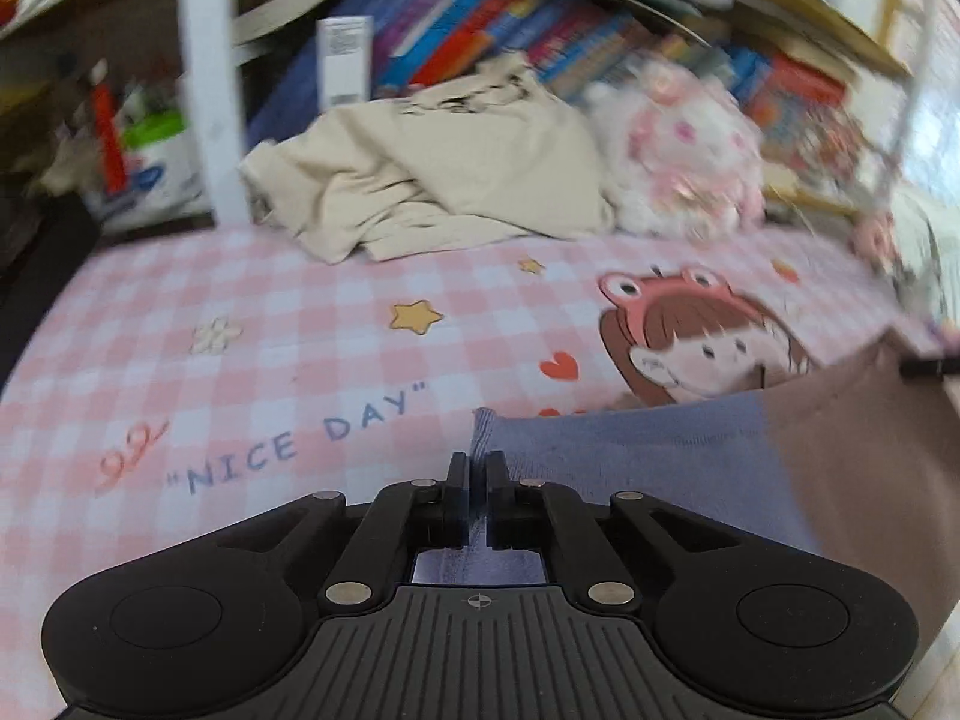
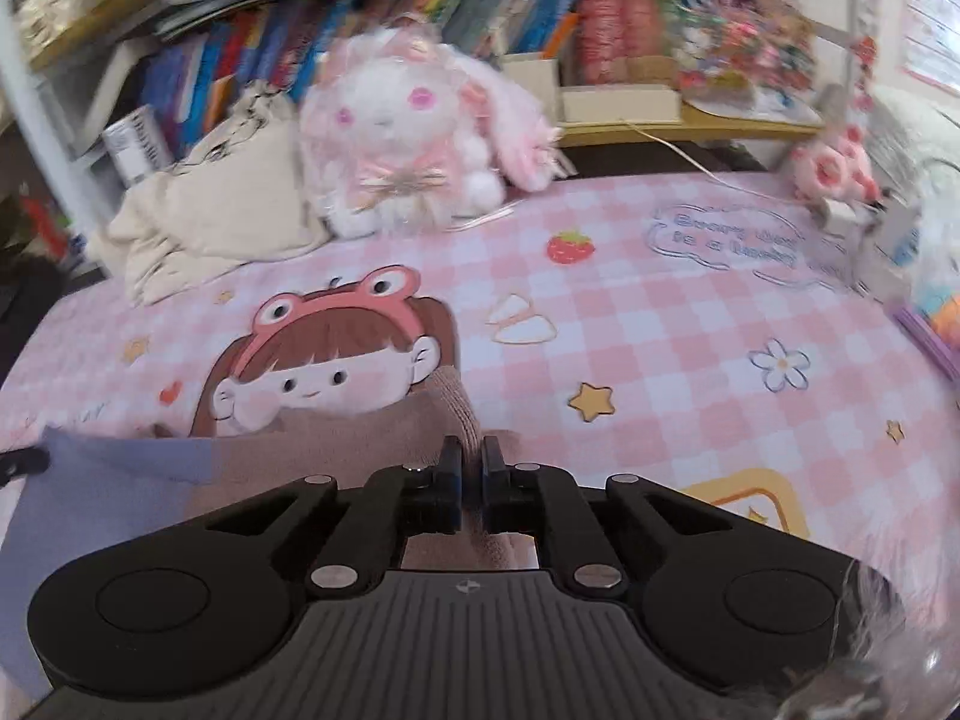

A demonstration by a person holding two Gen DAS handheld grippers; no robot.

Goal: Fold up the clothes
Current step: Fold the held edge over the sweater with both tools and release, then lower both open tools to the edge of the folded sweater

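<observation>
While both grippers pinch the near edge of the two-tone garment [image 1: 750, 468], the fold is only as safe as those two small bites of cloth. The left gripper [image 1: 477, 468] has its jaws drawn narrow on the lavender corner, and the right gripper [image 2: 471, 456] is clamped just as tight on the ribbed brown edge. The garment hangs stretched between them over the near part of the pink checked bedsheet [image 1: 270, 324], lavender to the left and brown to the right.

I judge the main risk to be a slip: each hold sits close to the hem, so a sharp pull apart, or one hand running ahead of the other, could drag the fabric out of a gripper and leave the edge skewed. A second risk lies farther off. The crumpled beige garment [image 1: 432, 180] and the white plush rabbit [image 2: 414, 150] sit at the far side of the bed by the bookshelf [image 1: 510, 30], and carrying the edge too far could lay it over them. Uneven tension would also set a crooked crease.
</observation>
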